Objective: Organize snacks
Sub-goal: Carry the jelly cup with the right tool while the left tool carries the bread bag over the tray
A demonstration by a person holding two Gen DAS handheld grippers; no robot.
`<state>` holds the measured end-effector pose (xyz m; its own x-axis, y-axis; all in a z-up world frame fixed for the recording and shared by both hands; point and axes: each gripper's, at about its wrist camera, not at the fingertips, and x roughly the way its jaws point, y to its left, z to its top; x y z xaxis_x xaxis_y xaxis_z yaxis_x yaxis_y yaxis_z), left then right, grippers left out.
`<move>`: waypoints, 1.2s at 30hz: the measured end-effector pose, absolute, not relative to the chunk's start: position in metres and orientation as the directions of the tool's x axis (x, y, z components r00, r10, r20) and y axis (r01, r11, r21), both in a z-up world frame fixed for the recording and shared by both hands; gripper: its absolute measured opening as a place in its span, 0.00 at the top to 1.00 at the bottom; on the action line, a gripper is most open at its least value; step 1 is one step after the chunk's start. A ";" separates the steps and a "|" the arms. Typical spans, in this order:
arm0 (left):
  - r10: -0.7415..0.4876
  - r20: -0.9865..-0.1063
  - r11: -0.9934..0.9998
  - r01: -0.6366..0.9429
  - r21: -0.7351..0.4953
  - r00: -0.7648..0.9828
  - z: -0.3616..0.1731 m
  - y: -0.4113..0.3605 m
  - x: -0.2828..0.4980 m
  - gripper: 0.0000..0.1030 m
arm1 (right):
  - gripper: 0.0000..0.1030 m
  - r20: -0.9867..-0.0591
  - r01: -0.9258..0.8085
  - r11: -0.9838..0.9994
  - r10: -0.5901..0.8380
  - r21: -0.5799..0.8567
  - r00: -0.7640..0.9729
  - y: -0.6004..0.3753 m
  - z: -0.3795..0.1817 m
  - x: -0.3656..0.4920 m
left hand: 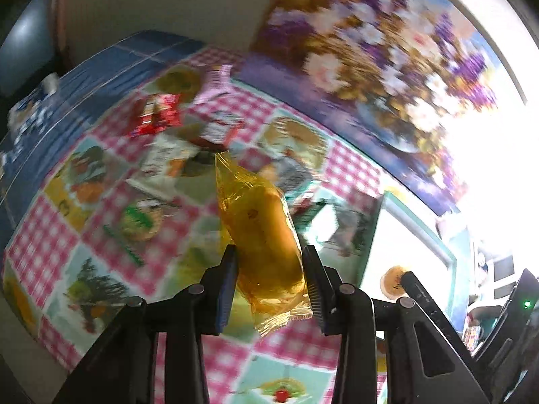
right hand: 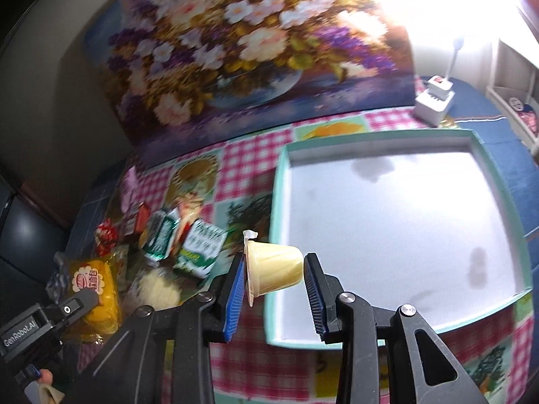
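The left gripper (left hand: 269,284) is clamping a cake sealed in a clear amber-yellow plastic wrapper (left hand: 261,235), its blue-padded fingers (left hand: 225,289) pressing on both sides of the packet, which is sticking up tilted above the pink-checked patchwork tablecloth (left hand: 50,235). The right gripper (right hand: 274,289) is holding a small pale-yellow plastic jelly cup (right hand: 274,264) sideways – its foil lid is lying against one blue pad while the cup's base is meeting the other – and the cup is hanging just over the near left edge of the shallow white tray with a mint-green rim (right hand: 274,202), whose inside is bare but for a few grey stains. The remaining snacks are lying in a loose heap on the cloth to the left of the tray: green-and-white packets (right hand: 198,245), a red-and-white wrapped sweet (right hand: 106,234) and a pink sachet (right hand: 129,181), blurred in the left wrist view. A large painting of purple and white flowers in a bowl (right hand: 235,50) is leaning against the wall behind the table – beside it a small white box-shaped device (right hand: 434,101) is sitting on the cloth
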<state>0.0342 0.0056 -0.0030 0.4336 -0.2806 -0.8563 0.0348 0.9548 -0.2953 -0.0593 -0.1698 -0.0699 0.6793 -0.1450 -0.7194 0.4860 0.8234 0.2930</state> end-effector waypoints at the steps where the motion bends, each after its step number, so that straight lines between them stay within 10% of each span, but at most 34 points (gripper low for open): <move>1: -0.284 -0.858 0.956 0.058 -0.288 0.428 -0.004 -0.008 0.035 0.61 | 0.64 -0.719 0.495 0.818 -0.153 0.293 0.678 -0.175 -0.070 -0.060; 20: -0.376 -0.857 0.906 0.336 -0.259 0.353 -0.049 -0.153 0.038 0.68 | 0.64 -0.768 0.692 0.667 -0.279 0.277 0.577 -0.281 -0.106 -0.078; 36: -0.266 -0.901 0.957 0.203 -0.206 0.344 -0.048 -0.093 0.080 0.67 | 0.64 -0.799 0.742 0.616 -0.289 0.266 0.527 -0.306 -0.119 -0.082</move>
<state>0.0796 -0.0926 -0.0481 0.3437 -0.2663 -0.9005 0.2025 0.9574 -0.2059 -0.0818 -0.3062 -0.1192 0.5267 -0.2891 -0.7994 0.7417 0.6157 0.2660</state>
